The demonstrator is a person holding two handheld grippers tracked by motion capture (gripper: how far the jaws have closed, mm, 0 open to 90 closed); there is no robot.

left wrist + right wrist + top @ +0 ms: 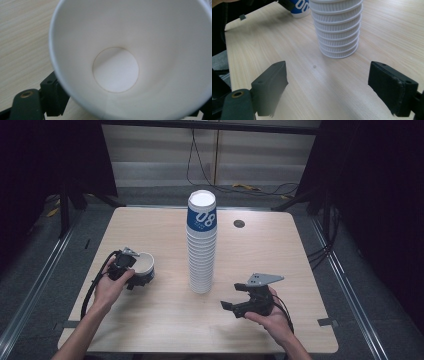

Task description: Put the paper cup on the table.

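A tall stack of white ribbed paper cups (202, 245) stands mid-table, its top cup blue with white print. My left gripper (141, 275) is at the table's left, shut on a single blue paper cup (145, 263) that stands mouth up just above or on the wood. In the left gripper view the cup's white inside (115, 70) sits between the black jaws. My right gripper (233, 296) rests open to the right of the stack's foot, nothing between its jaws. In the right gripper view the stack's base (338, 30) lies ahead of the gripper (332, 82), with the held cup (299, 7) beyond.
The light wooden table (150, 325) has a dark round grommet (239, 224) behind the stack. Cables (260, 187) run over the floor past the far edge, and black curtains (370, 180) hang at both sides.
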